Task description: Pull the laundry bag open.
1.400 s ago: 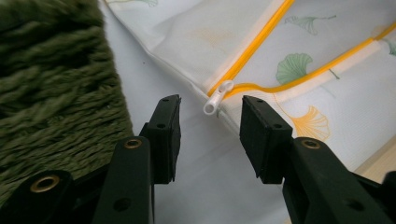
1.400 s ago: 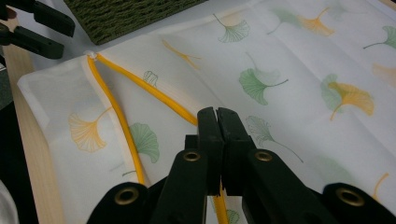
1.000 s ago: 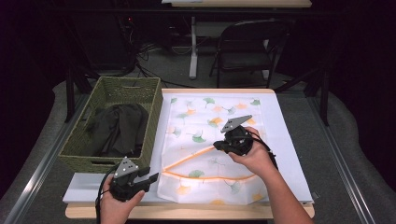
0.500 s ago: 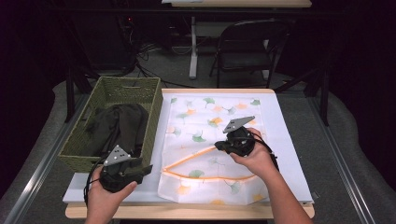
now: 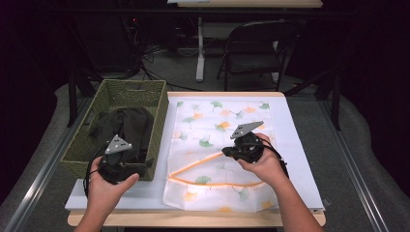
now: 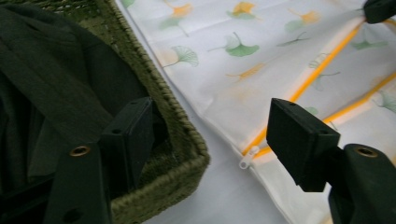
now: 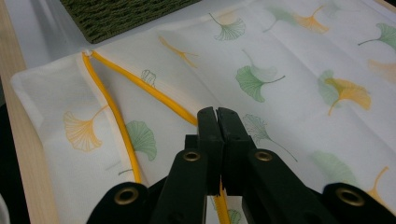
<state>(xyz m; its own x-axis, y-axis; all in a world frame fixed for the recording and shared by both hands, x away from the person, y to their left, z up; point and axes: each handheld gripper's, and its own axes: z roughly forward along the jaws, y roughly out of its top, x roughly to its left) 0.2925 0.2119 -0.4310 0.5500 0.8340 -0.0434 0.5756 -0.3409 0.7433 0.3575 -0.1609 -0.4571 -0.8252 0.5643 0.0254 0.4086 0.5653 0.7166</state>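
Observation:
A white mesh bag (image 5: pixel 217 125) printed with ginkgo leaves lies flat on the table, its orange zipper (image 5: pixel 193 166) open in a long V. My right gripper (image 5: pixel 227 153) is shut on the upper zipper edge (image 7: pixel 154 93) and holds it slightly raised. My left gripper (image 5: pixel 143 164) hovers over the near right corner of the green woven basket (image 5: pixel 159 121). Its jaws have just been opening and nothing is between them (image 6: pixel 217 140). A dark garment (image 5: pixel 121 125) lies in the basket. The white zipper pull (image 6: pixel 246 157) rests at the bag's left end.
A white sheet (image 5: pixel 295 145) covers the wooden table (image 5: pixel 193 220) under the bag. A folding chair (image 5: pixel 251 46) and another table's legs stand on the floor beyond the far edge. A metal rail (image 5: pixel 34 183) runs along the left.
My left gripper has risen and moved left from the bag's near left corner to the basket's corner, and its jaws have opened. The right gripper has stayed put.

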